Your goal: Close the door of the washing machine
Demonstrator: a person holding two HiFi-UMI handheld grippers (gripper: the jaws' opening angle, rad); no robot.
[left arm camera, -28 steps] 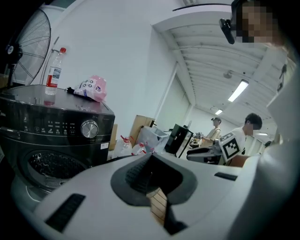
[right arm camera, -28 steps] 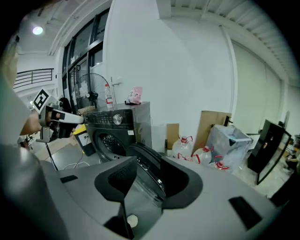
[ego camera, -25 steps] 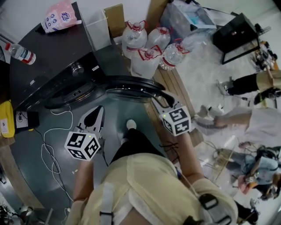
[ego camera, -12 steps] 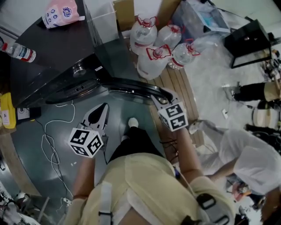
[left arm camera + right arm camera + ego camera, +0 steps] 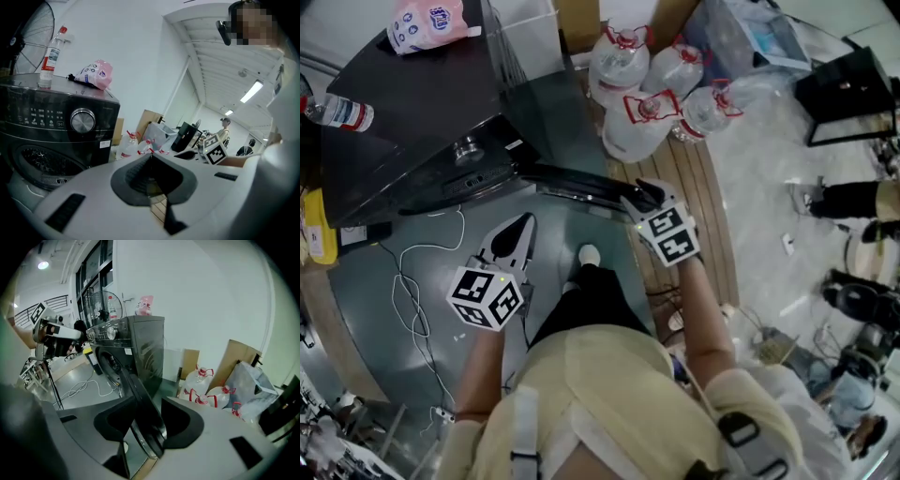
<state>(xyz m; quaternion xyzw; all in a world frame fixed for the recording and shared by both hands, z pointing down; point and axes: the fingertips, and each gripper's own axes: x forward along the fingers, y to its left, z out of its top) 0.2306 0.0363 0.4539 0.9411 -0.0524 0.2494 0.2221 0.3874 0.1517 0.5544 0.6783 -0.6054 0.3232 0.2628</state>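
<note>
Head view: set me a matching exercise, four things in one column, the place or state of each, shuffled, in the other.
1. washing machine door
2. pink bag
3. water jugs
4. left hand-held gripper

A. on the floor beside the machine
B. jaws together, empty
C. on top of the machine
D. open, rim between the right hand-held gripper's jaws

Pairs: 1-D, 2-C, 3-A, 4-B
</note>
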